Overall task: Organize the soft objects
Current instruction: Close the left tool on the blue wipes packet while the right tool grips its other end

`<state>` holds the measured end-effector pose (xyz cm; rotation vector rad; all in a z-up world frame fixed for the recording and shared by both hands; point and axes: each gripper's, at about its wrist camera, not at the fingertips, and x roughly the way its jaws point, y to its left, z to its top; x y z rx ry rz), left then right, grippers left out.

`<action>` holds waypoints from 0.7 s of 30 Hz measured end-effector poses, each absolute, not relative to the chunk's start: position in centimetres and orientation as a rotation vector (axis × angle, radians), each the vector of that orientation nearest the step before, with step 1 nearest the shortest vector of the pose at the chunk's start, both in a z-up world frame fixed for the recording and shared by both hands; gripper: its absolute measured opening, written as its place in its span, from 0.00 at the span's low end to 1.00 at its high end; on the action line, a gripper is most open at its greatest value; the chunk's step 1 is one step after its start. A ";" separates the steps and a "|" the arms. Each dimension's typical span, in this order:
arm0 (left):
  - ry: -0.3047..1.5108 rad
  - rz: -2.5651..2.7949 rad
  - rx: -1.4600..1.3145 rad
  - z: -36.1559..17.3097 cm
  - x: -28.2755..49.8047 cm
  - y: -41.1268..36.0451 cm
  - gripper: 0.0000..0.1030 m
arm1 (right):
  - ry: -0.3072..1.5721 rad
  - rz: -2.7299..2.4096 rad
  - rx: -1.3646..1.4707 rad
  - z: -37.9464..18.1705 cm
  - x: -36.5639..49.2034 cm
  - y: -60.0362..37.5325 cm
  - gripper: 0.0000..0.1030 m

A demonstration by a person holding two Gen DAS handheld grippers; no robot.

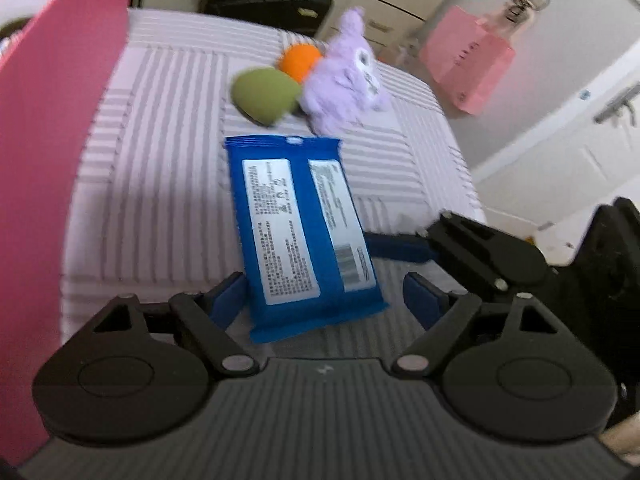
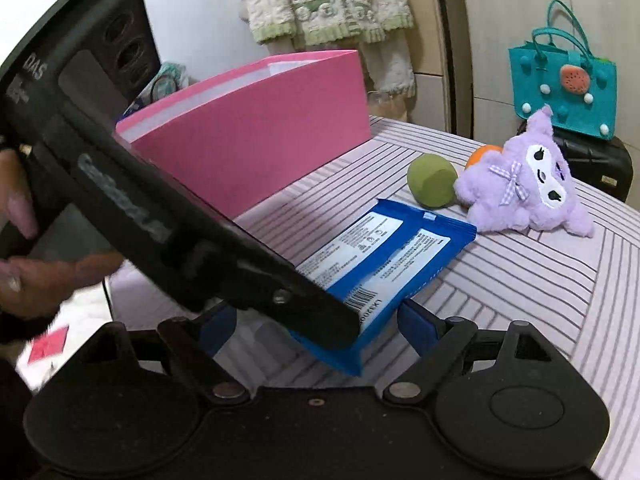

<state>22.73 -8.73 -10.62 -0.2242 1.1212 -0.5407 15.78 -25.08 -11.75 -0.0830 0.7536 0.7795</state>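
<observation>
The jaws of the left gripper [image 1: 320, 300] stand apart on either side of the near end of a blue packet [image 1: 300, 232], and no pad is seen pressing on it; the packet lies flat on the striped surface [image 1: 160, 200] with its printed white labels up. The jaws of the right gripper [image 2: 316, 320] are likewise released, spread to either side of the same packet's near corner [image 2: 384, 256], though the left gripper's black body [image 2: 160, 208] crosses that view and hides the packet's lower left part and the gap by the left-hand pad, so contact there cannot be judged. In the left wrist view the right gripper reaches in from the right edge, one blue finger [image 1: 400, 246] lying just beside the packet's long side; whether it touches is unclear. Beyond the packet sit a green soft ball [image 2: 432, 180], an orange ball [image 2: 482, 154] mostly hidden behind a purple plush toy [image 2: 528, 184], the three close together. The left wrist view is blurred, so the toy's face and the label print cannot be read. A pink box [image 2: 256, 140] stands at the far left of the surface, its inside largely out of sight. A hand [image 2: 24, 264] on the left gripper's handle is cut off by the frame edge. A teal felt bag [image 2: 568, 88] rests on a dark case behind.
</observation>
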 end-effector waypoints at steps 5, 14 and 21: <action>1.137 -0.620 -0.220 -10.4 20.8 -9.1 0.64 | 0.747 0.730 -0.139 -11.5 14.2 -26.2 0.88; 1.005 -0.451 -0.114 -10.7 21.9 -8.5 0.62 | 0.748 0.694 -0.112 -11.5 15.0 -26.0 0.88; 0.976 -0.465 -0.121 -10.9 21.7 -8.8 0.57 | 0.746 0.661 -0.096 -12.2 15.4 -25.1 0.91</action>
